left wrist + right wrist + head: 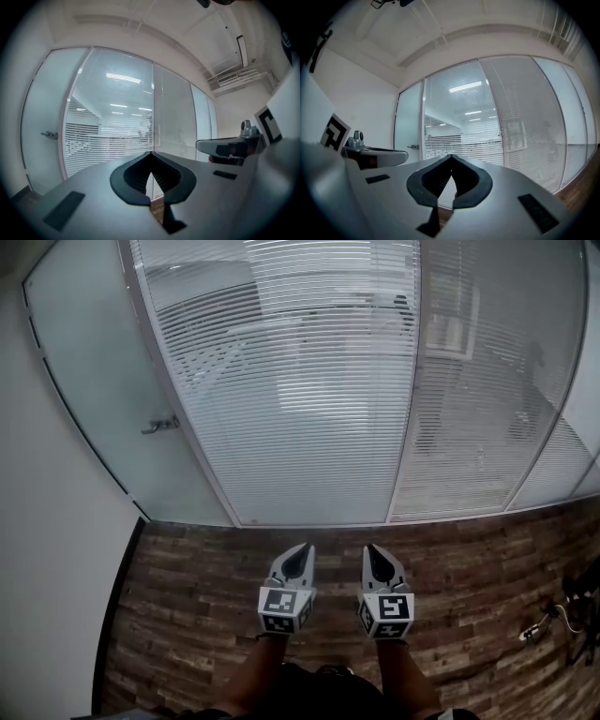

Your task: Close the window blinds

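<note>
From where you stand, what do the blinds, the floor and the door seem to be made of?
Blinds: thin white slats, likely metal or plastic.
Floor: brown planks with grain, wood or laminate.
Door: pale, smooth, probably frosted glass.

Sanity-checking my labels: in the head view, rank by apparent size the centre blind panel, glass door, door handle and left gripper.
1. centre blind panel
2. glass door
3. left gripper, though nearness to the camera inflates it
4. door handle, smallest
</note>
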The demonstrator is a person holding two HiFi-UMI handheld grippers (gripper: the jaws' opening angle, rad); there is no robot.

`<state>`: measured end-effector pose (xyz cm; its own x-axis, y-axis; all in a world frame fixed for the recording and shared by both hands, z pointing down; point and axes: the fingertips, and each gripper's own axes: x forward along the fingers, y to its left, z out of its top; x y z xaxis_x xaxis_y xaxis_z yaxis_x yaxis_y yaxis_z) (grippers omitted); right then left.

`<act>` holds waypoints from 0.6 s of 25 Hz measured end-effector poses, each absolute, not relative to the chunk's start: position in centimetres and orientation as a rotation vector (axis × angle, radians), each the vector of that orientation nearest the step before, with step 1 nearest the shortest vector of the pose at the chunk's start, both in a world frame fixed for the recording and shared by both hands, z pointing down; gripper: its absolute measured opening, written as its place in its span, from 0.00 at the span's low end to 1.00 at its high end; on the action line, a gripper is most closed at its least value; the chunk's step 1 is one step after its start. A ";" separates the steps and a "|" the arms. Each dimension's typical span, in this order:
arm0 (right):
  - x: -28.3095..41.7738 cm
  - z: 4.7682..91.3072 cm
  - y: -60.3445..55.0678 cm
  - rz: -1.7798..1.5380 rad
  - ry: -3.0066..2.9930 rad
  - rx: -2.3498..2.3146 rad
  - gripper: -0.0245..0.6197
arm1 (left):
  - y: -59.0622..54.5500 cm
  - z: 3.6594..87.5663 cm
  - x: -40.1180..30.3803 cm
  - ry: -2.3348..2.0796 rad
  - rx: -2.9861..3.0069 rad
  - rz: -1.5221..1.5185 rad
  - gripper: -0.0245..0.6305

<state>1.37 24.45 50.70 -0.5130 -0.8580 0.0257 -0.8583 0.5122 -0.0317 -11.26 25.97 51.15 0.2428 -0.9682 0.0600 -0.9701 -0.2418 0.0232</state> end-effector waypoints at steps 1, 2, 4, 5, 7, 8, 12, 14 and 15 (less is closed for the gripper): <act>1.6 50.7 24.4 0.051 -2.724 1.544 0.04 | 25.9 51.0 -10.9 -1.897 2.423 0.043 0.03; 1.9 50.8 24.3 0.034 -2.718 1.540 0.04 | 25.9 51.0 -10.6 -1.895 2.413 0.042 0.03; 2.3 51.0 24.0 0.001 -2.719 1.532 0.04 | 25.6 51.3 -9.9 -1.908 2.403 0.061 0.03; 2.5 51.1 23.8 -0.008 -2.718 1.534 0.04 | 25.4 51.5 -9.5 -1.916 2.406 0.075 0.03; 3.1 51.0 23.3 -0.022 -2.697 1.552 0.04 | 24.8 52.1 -9.0 -1.913 2.427 0.078 0.03; 3.3 50.8 23.0 -0.031 -2.684 1.564 0.04 | 24.4 52.3 -9.0 -1.912 2.433 0.067 0.03; 3.6 50.4 21.0 -0.054 -2.655 1.598 0.04 | 22.7 52.2 -9.6 -1.904 2.394 0.017 0.03; 3.9 50.7 19.6 -0.049 -2.634 1.607 0.04 | 21.4 51.8 -9.4 -1.886 2.392 -0.001 0.03; 4.1 51.1 18.8 -0.049 -2.628 1.608 0.04 | 20.5 52.1 -9.4 -1.884 2.401 0.004 0.03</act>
<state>4.08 18.78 51.08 -0.4542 -0.8902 0.0349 -0.8883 0.4555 0.0586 -9.38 20.48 52.13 0.2391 -0.9693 0.0570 -0.9695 -0.2351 0.0688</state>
